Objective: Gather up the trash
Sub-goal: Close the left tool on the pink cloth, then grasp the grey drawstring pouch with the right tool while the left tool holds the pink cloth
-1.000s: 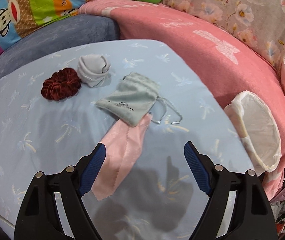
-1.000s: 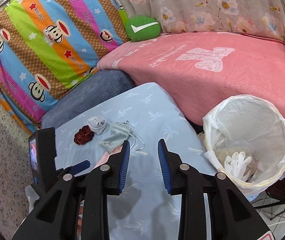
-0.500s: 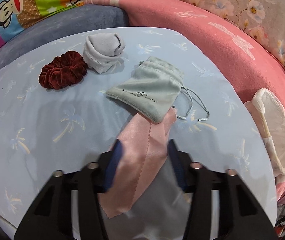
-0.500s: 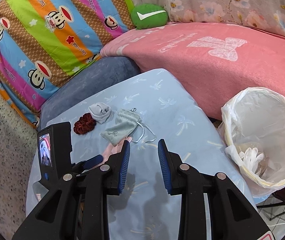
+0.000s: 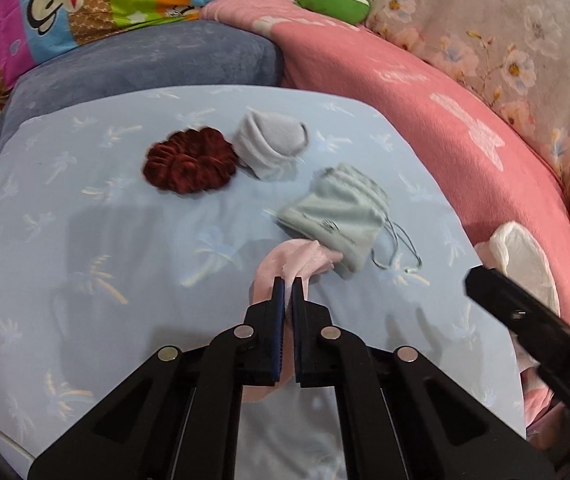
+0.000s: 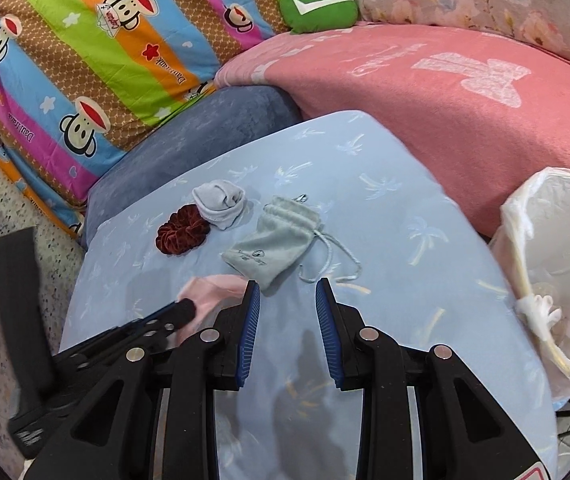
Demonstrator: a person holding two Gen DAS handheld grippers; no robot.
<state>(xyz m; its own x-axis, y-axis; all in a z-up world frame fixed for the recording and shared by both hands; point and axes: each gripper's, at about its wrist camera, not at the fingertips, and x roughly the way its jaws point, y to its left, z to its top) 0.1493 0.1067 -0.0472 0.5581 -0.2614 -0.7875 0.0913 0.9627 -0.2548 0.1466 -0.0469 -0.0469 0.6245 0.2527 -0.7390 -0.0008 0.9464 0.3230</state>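
Left wrist: left gripper (image 5: 288, 285) pinched on pink cloth (image 5: 285, 262) | right gripper (image 6: 287, 286) fingers parted, empty

The pink cloth (image 5: 285, 260) is seen as thin, smooth fabric with a slight satin sheen. The drawstring pouch (image 5: 335, 220) is made of soft, matt, suede-like cloth, with a thin braided cord (image 5: 399, 248). A plush, deep-pile velvet look is shown by the dark red scrunchie (image 5: 189, 160), and the grey sock (image 5: 271, 146) is knitted, with a ribbed cuff. The tabletop (image 5: 85, 240) is covered by smooth, matt printed cloth. The left hand-held gripper (image 5: 286, 286) is moulded in matt black plastic, with ridged blue rubbery pads (image 6: 251, 320) and shiny metal rivets (image 6: 369, 334). The bin liner (image 6: 553, 216) is thin, crinkly, translucent plastic film.
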